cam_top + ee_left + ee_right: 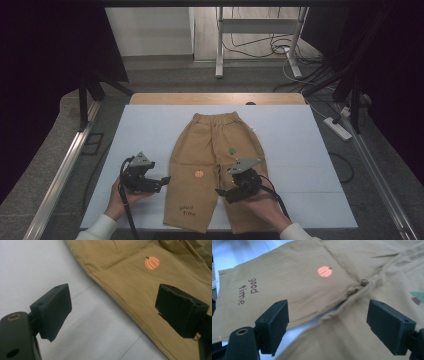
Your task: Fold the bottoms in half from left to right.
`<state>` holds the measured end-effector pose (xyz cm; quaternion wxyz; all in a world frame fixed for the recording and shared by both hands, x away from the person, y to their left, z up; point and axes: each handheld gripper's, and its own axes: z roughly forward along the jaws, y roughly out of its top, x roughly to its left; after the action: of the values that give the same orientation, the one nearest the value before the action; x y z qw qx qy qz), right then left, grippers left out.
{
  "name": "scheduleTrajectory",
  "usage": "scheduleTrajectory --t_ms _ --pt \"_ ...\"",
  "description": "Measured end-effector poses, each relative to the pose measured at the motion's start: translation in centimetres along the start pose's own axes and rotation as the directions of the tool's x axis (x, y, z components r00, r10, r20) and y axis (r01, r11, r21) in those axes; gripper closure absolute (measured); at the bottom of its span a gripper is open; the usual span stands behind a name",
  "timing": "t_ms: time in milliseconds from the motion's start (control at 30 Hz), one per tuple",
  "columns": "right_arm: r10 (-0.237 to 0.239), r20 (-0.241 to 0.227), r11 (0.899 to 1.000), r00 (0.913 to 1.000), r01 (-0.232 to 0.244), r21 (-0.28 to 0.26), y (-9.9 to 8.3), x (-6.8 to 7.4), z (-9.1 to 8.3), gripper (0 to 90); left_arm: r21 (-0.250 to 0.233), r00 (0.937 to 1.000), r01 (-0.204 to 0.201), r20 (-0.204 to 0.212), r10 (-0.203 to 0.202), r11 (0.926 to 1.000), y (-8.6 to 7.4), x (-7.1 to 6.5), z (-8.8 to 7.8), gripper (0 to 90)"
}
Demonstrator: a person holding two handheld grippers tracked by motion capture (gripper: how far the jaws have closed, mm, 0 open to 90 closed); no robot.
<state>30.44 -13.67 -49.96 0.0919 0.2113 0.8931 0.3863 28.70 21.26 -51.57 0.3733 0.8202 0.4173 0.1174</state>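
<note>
On the pale blue mat [150, 125], at the middle of the table:

Trousers: a tan child's pair [215, 150] is lying flat, elastic waistband pointing away from the person, both legs reaching toward the near edge of the mat.
Prints: an orange pumpkin [198, 174] is sitting on the left leg, with the brown words "good time" [186, 210] lower on that leg near the hem; a small green print [232, 150] is showing on the right leg.
Crotch seam: the cloth is bunching into small folds [364, 283] where the two legs meet; a strip of mat is showing between the legs below that.
Left gripper [162, 181]: it is hovering just beside the outer edge of the left leg, jaws spread wide and grasping nothing; in the left gripper view one jaw is standing over bare mat, the other over the tan cloth, the leg's edge running between them.
Right gripper [222, 192]: it is hovering over the inner edge of the right leg, jaws spread wide and empty, pointing toward the gap between the legs.
Hands: white sleeves [97, 229] are entering from the near edge.
Table: a wooden edge [215, 98] is showing beyond the mat.
Surroundings: a white power strip [338, 128] is lying on the grey floor to the right.
</note>
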Motion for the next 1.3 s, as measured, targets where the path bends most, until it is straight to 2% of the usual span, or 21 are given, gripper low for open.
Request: scheduleTrajectory --t_ms 600,1300 --pt "-0.037 -0.049 0.999 0.9981 0.038 0.024 1.1 1.9 2.3 18.2 0.0 1.0 0.004 -0.006 -0.004 1.0 0.1 0.0 0.1 13.8" --pt "-0.092 -0.121 0.995 0.9883 0.096 0.028 2.8 5.0 5.0 18.3 0.003 0.9997 0.018 -0.017 -0.018 0.9998 0.2 0.5 0.4 13.8"
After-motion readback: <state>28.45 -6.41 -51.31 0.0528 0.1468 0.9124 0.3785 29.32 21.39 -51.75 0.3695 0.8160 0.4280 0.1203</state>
